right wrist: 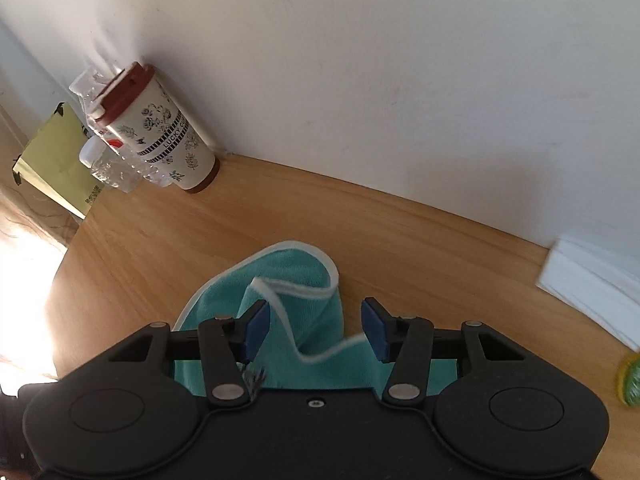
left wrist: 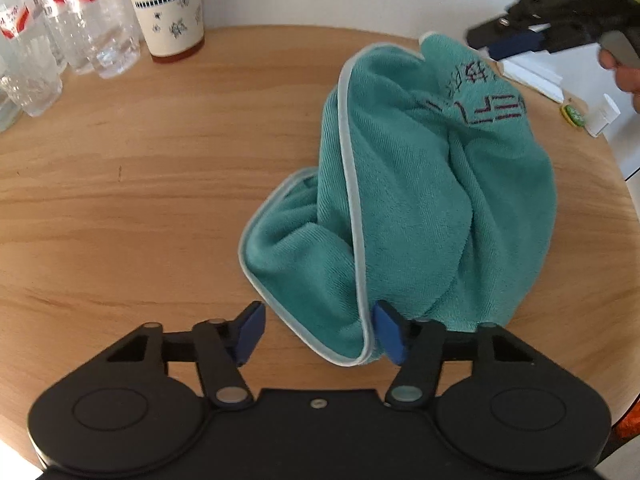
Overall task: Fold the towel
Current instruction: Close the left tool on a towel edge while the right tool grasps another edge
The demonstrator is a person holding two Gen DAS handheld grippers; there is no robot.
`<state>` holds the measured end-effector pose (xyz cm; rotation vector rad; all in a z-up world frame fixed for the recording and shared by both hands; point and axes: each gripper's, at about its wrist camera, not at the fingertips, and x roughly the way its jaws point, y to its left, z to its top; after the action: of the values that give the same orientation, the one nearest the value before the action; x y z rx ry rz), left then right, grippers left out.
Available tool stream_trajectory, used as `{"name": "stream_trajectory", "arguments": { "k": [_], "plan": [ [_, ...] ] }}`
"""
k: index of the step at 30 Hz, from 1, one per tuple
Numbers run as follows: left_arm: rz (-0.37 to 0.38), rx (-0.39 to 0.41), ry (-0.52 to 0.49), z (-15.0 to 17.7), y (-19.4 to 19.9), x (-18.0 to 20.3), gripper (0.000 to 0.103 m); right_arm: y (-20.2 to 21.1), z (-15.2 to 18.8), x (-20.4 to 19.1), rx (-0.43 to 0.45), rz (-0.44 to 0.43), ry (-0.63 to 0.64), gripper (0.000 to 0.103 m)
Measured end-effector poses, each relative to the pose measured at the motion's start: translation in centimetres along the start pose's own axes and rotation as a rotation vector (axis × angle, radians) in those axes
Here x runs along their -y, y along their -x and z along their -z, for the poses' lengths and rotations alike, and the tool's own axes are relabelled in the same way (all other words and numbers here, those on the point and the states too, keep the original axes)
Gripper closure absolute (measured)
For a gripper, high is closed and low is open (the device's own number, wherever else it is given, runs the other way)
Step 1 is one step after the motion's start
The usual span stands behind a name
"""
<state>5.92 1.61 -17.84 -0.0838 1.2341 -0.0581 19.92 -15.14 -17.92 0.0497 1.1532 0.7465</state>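
Observation:
A teal towel (left wrist: 420, 200) with pale piping and dark embroidery lies crumpled on the round wooden table (left wrist: 140, 180). My left gripper (left wrist: 320, 330) is open at the towel's near corner, which lies between its blue pads, the right pad touching the cloth. In the left wrist view my right gripper (left wrist: 504, 42) hovers at the towel's far corner, held by a hand. Seen from the right wrist, the right gripper (right wrist: 316, 330) is open above the towel (right wrist: 292, 284), whose piped edge curls between the blue pads without being clamped.
Clear plastic bottles (left wrist: 60, 32) and a floral cup (left wrist: 168, 8) stand at the table's back left by the wall. White papers (left wrist: 532, 76), a small white box (left wrist: 604, 116) and a green-yellow object (left wrist: 572, 114) lie at the right. The wall (right wrist: 360, 60) is close behind.

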Motion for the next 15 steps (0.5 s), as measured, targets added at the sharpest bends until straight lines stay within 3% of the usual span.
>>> {"name": "stream_trajectory", "arguments": {
  "k": [7,10,11,13,15],
  "plan": [
    [-0.003,0.01,0.025,0.0,-0.1,0.1,0.082,-4.3,-1.0,1.1,-0.054,-0.055,-0.037,0.046],
    [-0.02,0.013,0.047,-0.1,-0.1,0.1,0.089,-5.1,-0.9,1.3,-0.08,-0.107,-0.06,0.049],
    [-0.022,0.011,0.055,-0.2,-0.1,0.1,0.089,-5.4,-0.8,1.4,-0.086,-0.122,-0.068,0.066],
    [-0.025,0.007,0.063,-0.2,-0.1,0.1,0.091,-5.3,-0.6,1.9,-0.09,-0.148,-0.091,0.088],
    [-0.03,0.007,0.068,-0.3,-0.1,0.1,0.092,-5.2,-0.4,2.3,-0.094,-0.173,-0.115,0.089]
  ]
}}
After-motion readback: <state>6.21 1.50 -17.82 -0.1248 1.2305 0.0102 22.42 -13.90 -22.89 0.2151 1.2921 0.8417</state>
